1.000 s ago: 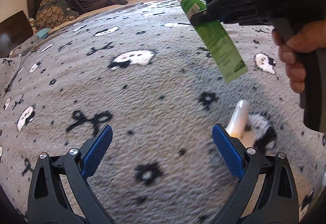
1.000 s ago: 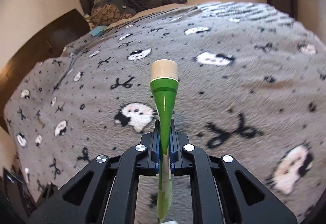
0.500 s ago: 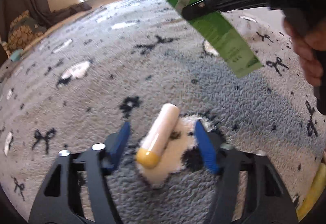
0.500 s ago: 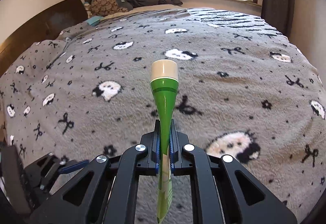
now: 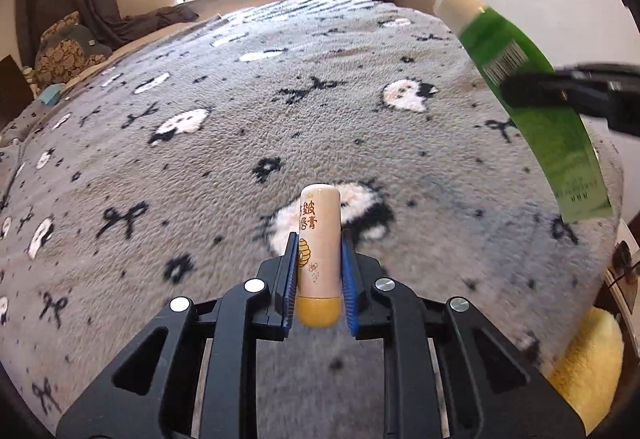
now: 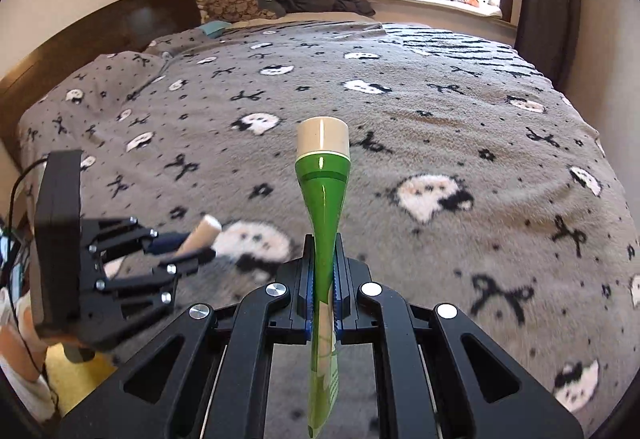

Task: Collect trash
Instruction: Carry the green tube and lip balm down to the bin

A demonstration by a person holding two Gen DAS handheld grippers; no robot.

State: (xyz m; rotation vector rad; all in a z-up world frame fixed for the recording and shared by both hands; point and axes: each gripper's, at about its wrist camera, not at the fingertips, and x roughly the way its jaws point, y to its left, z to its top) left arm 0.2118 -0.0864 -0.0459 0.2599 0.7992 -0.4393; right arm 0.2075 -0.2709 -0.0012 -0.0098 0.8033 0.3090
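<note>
Left claw (image 5: 319,279) pinches the lip-balm stick (image 5: 319,251) lengthwise, yellow base nearest the camera. Right claw (image 6: 323,279) pinches the green tube (image 6: 322,223), cap pointing forward, above the bed (image 6: 440,111).

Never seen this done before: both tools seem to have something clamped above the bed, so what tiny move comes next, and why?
Probably carry both away from the bed toward wherever trash goes; no bin shows. The left tool has just closed on the lip balm stick, the right tool pinches the green tube, and nothing else lies on the blanket nearby.
</note>
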